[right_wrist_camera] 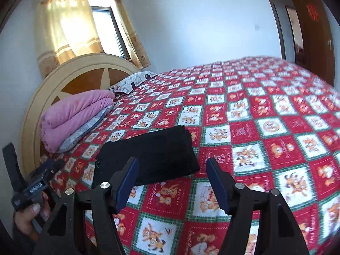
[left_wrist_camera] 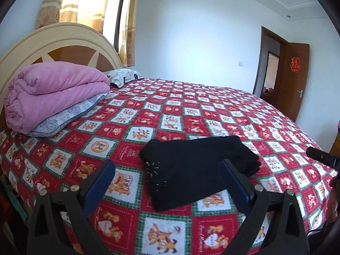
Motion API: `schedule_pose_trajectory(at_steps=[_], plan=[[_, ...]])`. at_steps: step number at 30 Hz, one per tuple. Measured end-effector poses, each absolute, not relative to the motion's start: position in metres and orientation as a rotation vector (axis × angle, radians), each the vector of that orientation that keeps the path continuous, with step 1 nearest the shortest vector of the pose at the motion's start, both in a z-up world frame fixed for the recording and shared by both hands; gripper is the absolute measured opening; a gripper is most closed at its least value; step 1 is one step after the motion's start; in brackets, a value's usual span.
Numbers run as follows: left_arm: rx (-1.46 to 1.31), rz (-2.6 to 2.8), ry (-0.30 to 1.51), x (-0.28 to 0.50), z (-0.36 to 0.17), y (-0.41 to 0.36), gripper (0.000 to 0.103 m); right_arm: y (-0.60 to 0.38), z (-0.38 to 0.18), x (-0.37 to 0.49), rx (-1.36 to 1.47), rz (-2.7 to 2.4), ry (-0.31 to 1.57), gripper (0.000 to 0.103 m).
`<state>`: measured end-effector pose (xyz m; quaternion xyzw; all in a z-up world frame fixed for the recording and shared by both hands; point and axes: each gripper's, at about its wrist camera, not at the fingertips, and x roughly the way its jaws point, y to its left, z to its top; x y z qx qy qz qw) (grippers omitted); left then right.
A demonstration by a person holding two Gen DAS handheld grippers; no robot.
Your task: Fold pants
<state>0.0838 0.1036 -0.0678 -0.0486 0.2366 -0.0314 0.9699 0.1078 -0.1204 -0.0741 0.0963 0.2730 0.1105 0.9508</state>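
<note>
Both tools, left and right, wide and empty above folded black pants.

In the right wrist view the door at upper right is motion-blurred and cut by the frame edge, its red decoration unreadable.
</note>
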Motion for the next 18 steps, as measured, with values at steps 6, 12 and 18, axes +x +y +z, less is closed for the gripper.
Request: schedule_pose_trajectory(at_steps=[6,12,18], plan=[[-0.092,-0.088,0.454,0.072,-0.058,0.092,0.1,-0.112,-0.067,0.071,0.102,0.213,0.514,0.067],[-0.092,-0.102,0.437,0.062,-0.053,0.086,0.1,-0.111,-0.064,0.049,0.089,0.217,0.501,0.067],[-0.081,-0.109,0.436,0.056,-0.054,0.077,0.1,-0.114,-0.059,0.038,0.09,0.211,0.493,0.067]])
